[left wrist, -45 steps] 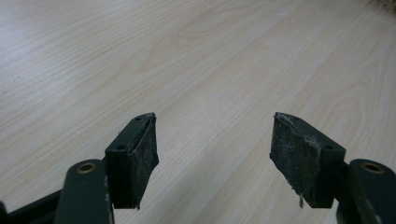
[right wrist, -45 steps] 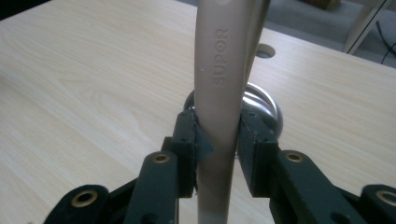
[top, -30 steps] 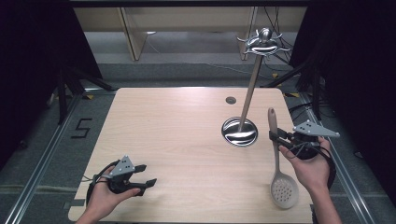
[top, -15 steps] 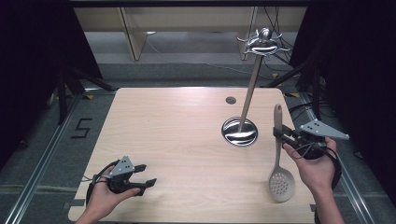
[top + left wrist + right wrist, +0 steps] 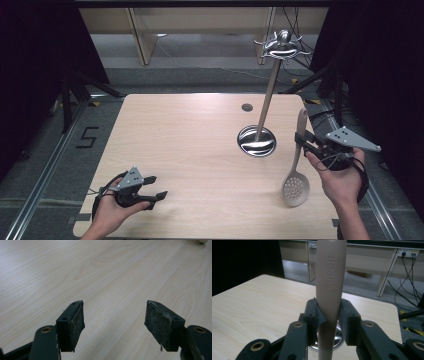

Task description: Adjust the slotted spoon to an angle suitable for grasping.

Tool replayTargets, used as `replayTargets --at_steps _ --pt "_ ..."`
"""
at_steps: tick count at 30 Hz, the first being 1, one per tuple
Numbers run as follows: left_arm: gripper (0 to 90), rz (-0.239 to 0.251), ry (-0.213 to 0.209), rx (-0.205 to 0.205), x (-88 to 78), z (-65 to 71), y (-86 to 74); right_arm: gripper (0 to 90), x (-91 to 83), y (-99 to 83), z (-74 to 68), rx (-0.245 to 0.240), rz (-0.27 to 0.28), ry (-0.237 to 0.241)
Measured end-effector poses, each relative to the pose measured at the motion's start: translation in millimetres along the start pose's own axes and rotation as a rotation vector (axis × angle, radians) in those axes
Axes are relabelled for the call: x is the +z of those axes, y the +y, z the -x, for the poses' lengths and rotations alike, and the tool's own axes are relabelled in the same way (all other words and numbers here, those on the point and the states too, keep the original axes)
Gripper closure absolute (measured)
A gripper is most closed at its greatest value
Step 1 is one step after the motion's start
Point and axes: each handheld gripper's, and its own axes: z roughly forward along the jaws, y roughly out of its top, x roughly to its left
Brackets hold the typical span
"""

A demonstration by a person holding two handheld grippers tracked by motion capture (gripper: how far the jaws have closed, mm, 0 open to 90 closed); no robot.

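Clearly, raised letters spelling SUPOR run along the smooth beige handle of the slotted spoon [image 5: 329,290], which the right gripper [image 5: 305,143] clamps between its black rubbery pads. Its round perforated bowl hangs low over the table's [image 5: 190,145] right front part, handle tilted upward. Just beside stands a shiny metal stand [image 5: 256,141] with a round base, a slim pole and hooks on top. Over pale wood-grain laminate, the left gripper [image 5: 113,317] rests with jaws spread, nothing between its worn pads.

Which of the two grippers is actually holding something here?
The right gripper: its jaws clamp the beige handle of the slotted spoon. The left gripper rests low over the table with open jaws and nothing between.
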Motion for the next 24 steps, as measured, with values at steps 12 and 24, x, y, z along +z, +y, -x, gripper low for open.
replayTargets --at_steps 12,24 --pt "30.8 0.008 0.000 0.022 0.0 -1.2 0.5 70.6 -2.7 4.0 -1.2 -0.010 0.041 -0.016" --pt "30.9 0.017 0.004 0.023 0.2 -1.2 0.2 70.6 -4.9 5.7 -3.8 0.001 0.066 -0.025"
